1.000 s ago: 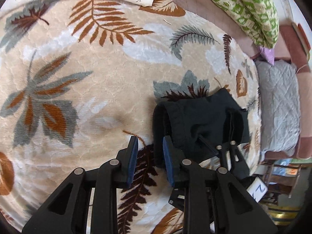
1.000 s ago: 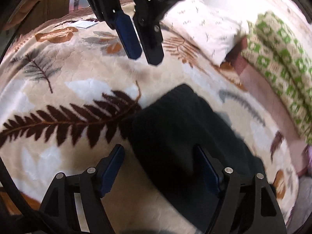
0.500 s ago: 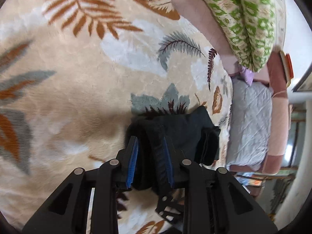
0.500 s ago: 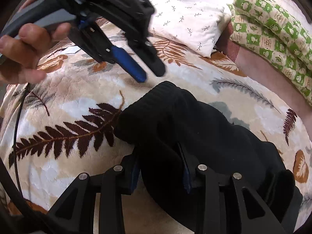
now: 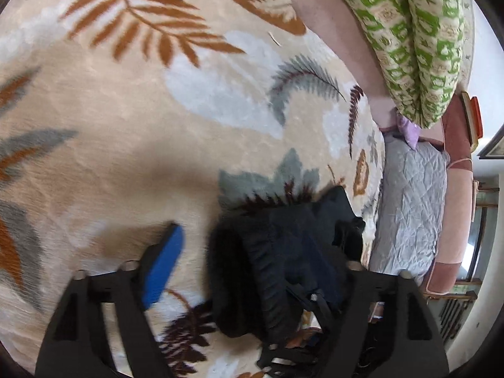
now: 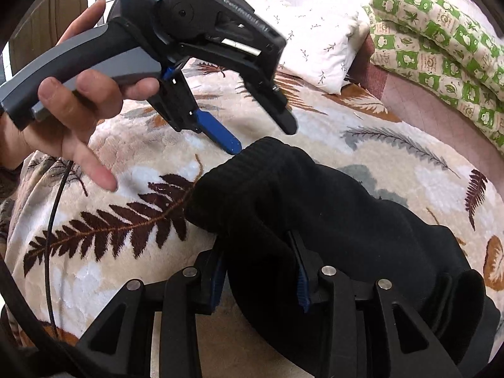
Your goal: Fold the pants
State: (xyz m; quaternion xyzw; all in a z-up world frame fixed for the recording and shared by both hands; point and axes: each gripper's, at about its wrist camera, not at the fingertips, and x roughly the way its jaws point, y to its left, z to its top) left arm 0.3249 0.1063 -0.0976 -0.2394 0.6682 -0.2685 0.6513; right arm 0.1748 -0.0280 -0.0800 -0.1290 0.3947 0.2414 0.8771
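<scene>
Pants lay as a thick black bundle on the leaf-print blanket, near its edge by the grey quilt, w/ the ribbed waistband end nearest both grippers. I judged the fold itself mostly done & this the last tuck or tidy-up of the bundle. My right gripper was pinching a fat roll of the fabric at the near edge, pads pressed into it (jaws easing apart a touch, cloth between them all the same). Left gripper was spreading wide; in the left wrist view the waistband sat between its fingers, but the blue pad stood clear of the cloth, so no grip there. From the right wrist view its tips hung just above the bundle's far end. Next move, I reckoned: either close the left on that waistband end, or let the right go & press the stack flat w/o dragging the layers apart.
</scene>
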